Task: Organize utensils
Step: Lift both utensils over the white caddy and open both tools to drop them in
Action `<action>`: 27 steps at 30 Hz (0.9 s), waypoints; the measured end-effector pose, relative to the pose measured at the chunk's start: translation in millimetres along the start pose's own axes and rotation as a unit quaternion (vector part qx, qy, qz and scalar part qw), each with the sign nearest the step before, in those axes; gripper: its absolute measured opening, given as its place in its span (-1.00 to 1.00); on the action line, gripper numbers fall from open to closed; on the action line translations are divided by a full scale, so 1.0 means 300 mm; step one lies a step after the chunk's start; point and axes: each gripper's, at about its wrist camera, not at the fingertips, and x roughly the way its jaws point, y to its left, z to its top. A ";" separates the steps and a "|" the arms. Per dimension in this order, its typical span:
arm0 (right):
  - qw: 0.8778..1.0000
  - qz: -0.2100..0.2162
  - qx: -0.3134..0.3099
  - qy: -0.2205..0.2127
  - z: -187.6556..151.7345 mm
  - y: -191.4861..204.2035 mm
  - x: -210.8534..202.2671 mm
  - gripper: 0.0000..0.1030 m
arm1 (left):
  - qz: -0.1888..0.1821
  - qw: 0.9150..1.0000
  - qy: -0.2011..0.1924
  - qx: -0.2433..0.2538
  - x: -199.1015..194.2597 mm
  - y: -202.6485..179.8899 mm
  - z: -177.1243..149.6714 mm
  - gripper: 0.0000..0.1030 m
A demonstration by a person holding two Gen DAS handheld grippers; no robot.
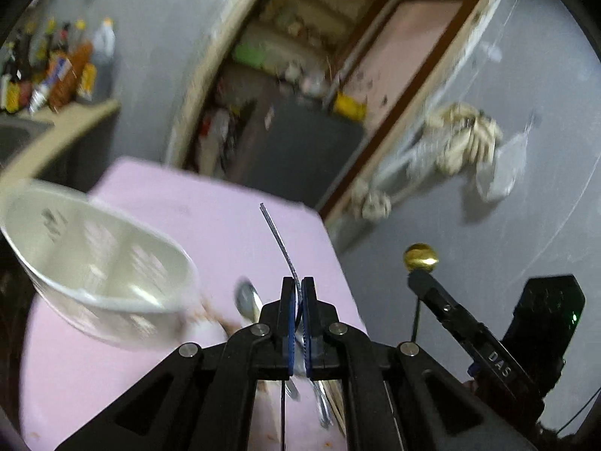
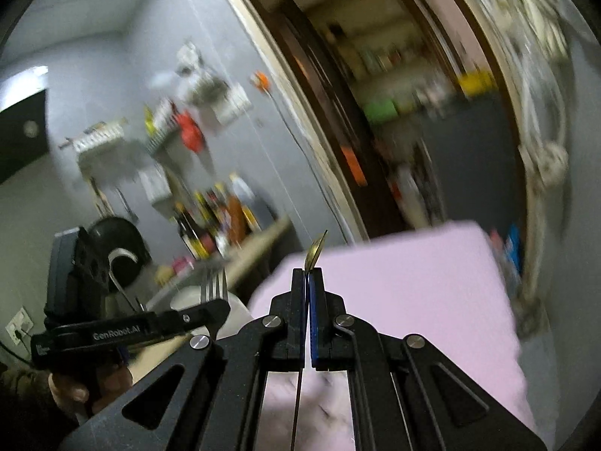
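Left gripper (image 1: 297, 285): jaws closed on a silver fork (image 1: 280, 240), seen edge-on in the left wrist view as a thin curved strip rising above the blue pads (image 1: 288, 319); in the right wrist view the same fork (image 2: 214, 286) shows its tines upright above the left gripper (image 2: 210, 310). Right gripper (image 2: 308, 276): jaws closed on a gold spoon (image 2: 315, 250), its bowl standing just above the fingertips; from the left wrist view the gold spoon (image 1: 420, 256) appears as a round bowl atop the right gripper (image 1: 420, 280), with a thin dark handle hanging below.

Surface: a pink table (image 1: 210, 206), its far corner pointing toward the doorway (image 1: 319, 75). On its left part stands a white perforated utensil holder (image 1: 101, 263) with an inner divider, tilted in the view by the camera angle. A silver spoon (image 1: 248, 302) lies on the table just beside the holder; further utensils lie beneath the left gripper, blurred and hard to count.

Room: grey walls (image 1: 157, 37); an open doorway with a dark frame leads to cluttered shelves (image 2: 383, 56). A counter (image 1: 64, 127) at left carries a row of bottles (image 1: 60, 67). A dark wok (image 2: 116, 240) and a wall rack (image 2: 101, 139) hang beyond. A pale bundle, possibly garlic (image 1: 465, 139), hangs on the right wall
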 end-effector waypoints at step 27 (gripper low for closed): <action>0.989 -0.047 -0.085 -0.114 -0.124 0.395 0.441 -0.96 | 0.114 0.969 -0.214 0.041 -0.087 0.542 0.204 -0.93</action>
